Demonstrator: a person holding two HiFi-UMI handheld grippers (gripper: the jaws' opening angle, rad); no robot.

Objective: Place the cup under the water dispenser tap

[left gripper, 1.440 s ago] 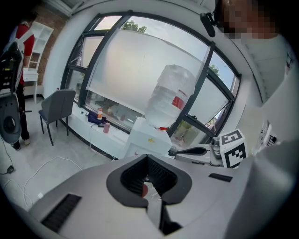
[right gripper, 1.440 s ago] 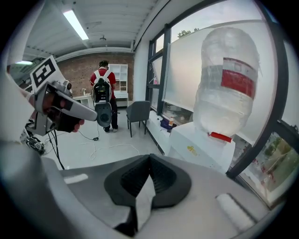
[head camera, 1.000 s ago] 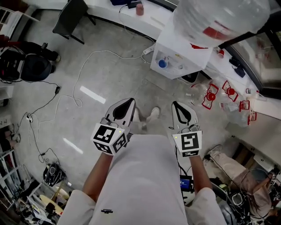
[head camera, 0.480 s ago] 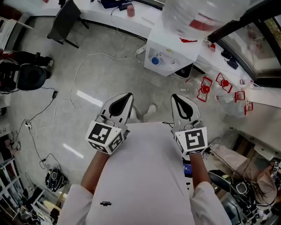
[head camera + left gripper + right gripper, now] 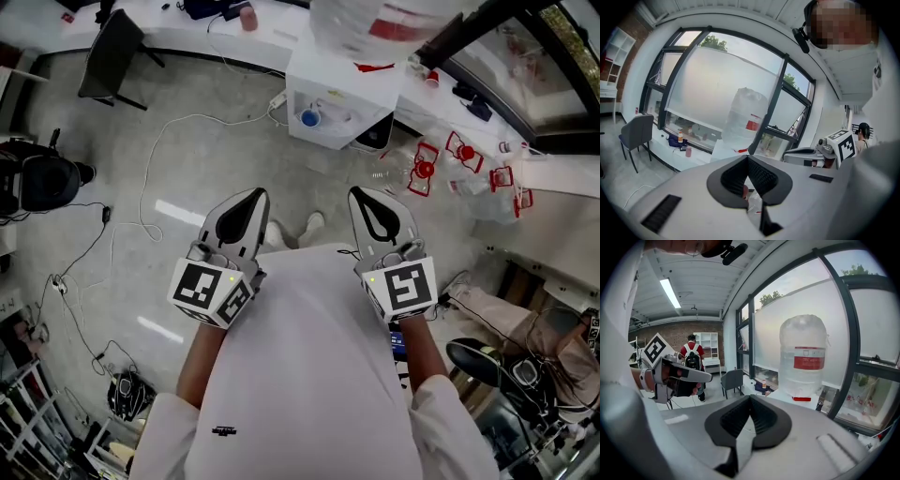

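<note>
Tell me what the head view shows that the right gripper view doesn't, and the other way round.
Only the head view shows the white cable looping across the floor and the person's shoes. Only the right gripper view shows a ceiling strip light and a person wearing a backpack. Both show the water bottle on the dispenser and the left gripper.

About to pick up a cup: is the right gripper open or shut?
Shut. In the right gripper view, the right gripper has its pads meeting at the tips, with nothing held between them.
</note>
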